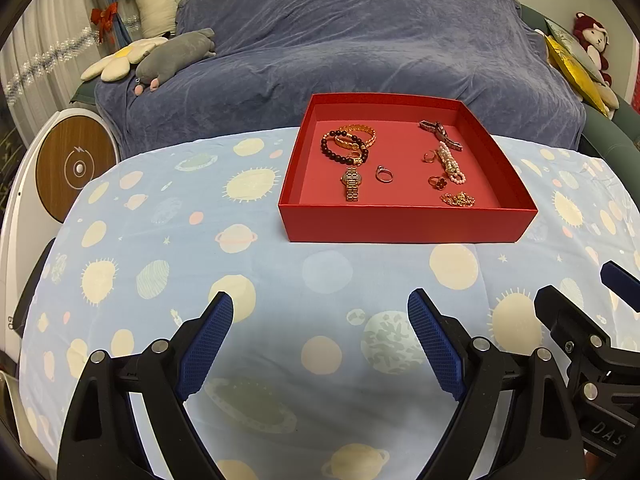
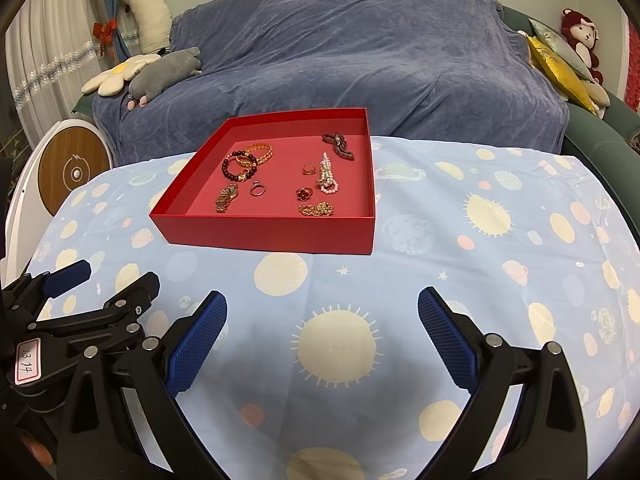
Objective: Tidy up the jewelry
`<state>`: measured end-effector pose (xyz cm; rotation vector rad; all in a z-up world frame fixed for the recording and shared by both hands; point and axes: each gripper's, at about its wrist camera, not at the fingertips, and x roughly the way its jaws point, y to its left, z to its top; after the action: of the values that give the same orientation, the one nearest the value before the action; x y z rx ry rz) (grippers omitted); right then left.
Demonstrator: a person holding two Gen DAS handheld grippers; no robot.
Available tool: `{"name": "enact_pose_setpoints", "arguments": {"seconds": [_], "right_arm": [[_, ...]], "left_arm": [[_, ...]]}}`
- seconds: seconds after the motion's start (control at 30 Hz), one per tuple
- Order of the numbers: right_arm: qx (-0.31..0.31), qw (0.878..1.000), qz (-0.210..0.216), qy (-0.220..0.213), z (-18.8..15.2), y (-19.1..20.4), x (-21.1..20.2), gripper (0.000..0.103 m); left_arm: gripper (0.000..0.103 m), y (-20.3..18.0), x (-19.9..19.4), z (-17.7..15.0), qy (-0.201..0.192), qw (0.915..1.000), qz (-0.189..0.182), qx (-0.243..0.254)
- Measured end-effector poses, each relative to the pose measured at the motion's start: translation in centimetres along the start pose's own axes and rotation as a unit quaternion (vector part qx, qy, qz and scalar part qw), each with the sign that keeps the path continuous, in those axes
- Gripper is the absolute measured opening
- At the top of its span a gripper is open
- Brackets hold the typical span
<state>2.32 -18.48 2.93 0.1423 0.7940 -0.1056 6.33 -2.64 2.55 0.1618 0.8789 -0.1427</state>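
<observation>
Lying scattered in the shallow red tray (image 1: 408,224): gold, beaded, pearl jewelry (image 1: 352,146).

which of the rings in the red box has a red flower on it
The ring near the front right of the red box, just behind the gold chain. The silver ring and the small gold ring carry no flower.

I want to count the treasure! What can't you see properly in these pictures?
- Box floor by its near wall: hidden by that wall, both views.
- Gold chain: too small to tell if it is one piece or several.
- Watch face: too small to read.
- Right gripper: cut off by the left view's edge.
</observation>
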Motion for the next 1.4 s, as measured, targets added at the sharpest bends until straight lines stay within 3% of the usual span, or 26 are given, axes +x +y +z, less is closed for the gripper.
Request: {"name": "enact_pose_setpoints", "arguments": {"seconds": [1.4], "right_arm": [[-0.006, 1.0, -0.001, -0.001, -0.05, -0.03, -0.03, 0.094]], "left_arm": [[0.087, 0.13, 0.18, -0.36, -0.005, 0.9998, 0.017, -0.005]]}}
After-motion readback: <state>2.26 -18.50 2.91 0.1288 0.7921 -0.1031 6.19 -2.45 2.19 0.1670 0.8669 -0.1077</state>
